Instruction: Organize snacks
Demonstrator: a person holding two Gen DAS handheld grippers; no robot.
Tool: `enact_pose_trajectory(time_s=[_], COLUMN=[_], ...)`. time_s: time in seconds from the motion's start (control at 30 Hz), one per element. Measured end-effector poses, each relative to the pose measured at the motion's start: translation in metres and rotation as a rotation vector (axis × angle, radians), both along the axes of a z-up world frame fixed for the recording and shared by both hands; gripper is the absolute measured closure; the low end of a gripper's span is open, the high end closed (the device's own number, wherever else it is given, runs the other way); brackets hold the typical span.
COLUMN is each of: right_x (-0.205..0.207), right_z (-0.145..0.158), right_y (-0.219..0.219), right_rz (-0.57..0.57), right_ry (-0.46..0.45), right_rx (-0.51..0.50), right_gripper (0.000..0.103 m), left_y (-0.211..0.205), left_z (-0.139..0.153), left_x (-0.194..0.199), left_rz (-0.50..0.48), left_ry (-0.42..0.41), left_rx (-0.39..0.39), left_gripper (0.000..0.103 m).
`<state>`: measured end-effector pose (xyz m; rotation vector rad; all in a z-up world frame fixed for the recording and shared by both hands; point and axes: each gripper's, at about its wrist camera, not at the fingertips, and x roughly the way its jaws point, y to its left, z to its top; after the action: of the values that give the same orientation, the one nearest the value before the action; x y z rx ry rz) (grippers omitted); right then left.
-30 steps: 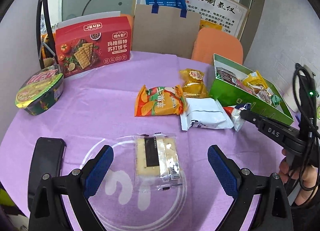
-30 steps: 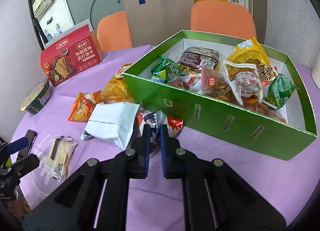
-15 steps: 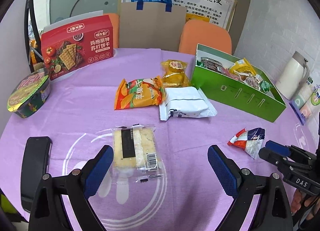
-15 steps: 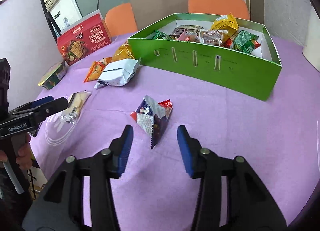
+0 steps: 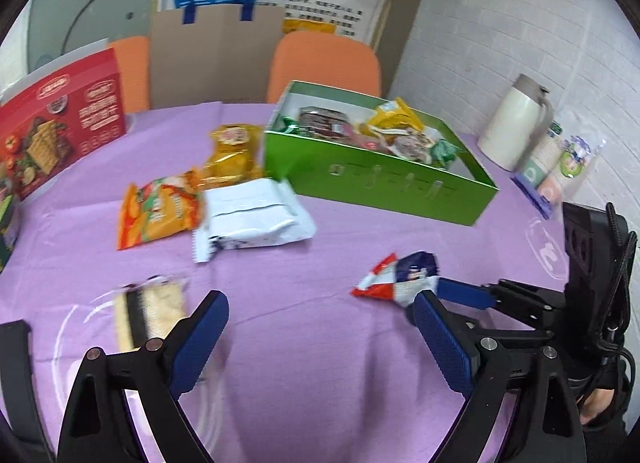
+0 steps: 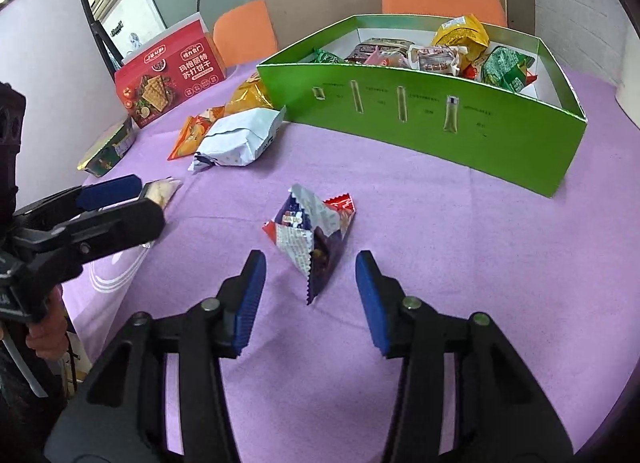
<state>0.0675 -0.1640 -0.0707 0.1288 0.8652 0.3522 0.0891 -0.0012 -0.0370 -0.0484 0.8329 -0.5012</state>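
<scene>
Fingers of the right gripper [image 6: 310,303] stand wide apart and empty, their blue pads either side of the near tip of a small crumpled snack packet [image 6: 310,237] lying on the purple table [image 6: 460,263]; neither pad touches it. The left gripper [image 5: 320,343] is also spread wide and holds nothing, hanging above bare cloth, with a clear-wrapped cracker pack [image 5: 150,307] just beside its left finger.

Further out, a white bag [image 5: 256,217], an orange chip bag [image 5: 158,211] and a yellow bag [image 5: 232,157] lie together near the corner of the green box [image 6: 440,135], which already contains several wrapped snacks. A red cracker carton [image 6: 168,75] and an instant noodle bowl [image 6: 108,151] stand toward the table's far left, and a cream jug [image 5: 516,123] sits to the right.

Risk, as a judgement: the packet is light and peaked, so closing on only its thin crimped tip could let it slip or swing out on the way to the box. The left view is blurred, so the cracker pack's exact position is uncertain.
</scene>
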Motion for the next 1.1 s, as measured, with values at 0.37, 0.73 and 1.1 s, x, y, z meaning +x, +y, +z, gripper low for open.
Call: enact_pose_trajectory(time_s=[0.37,0.73,1.1], right_x=[0.007,0.007,0.044], right_z=[-0.006,0.004,0.080], right_y=[-0.001,-0.003,-0.005], right_rz=[0.010,-0.004,-0.017], right_ry=[-0.004,-0.036,-0.257], right_rx=[-0.002,0.001,0.000], right_gripper=[0.063,0.074,0.074], left_y=[-0.068,-0.070,-0.067], left_z=[-0.026,-0.018,0.066], left_x=[0.031,0.025,0.062], left_rz=[-0.199,-0.200,-0.164], left_ry=[0.159,0.134,-0.079], left_rx=[-0.081,-0.091,-0.106], left_gripper=[0.045,0.063,0.063])
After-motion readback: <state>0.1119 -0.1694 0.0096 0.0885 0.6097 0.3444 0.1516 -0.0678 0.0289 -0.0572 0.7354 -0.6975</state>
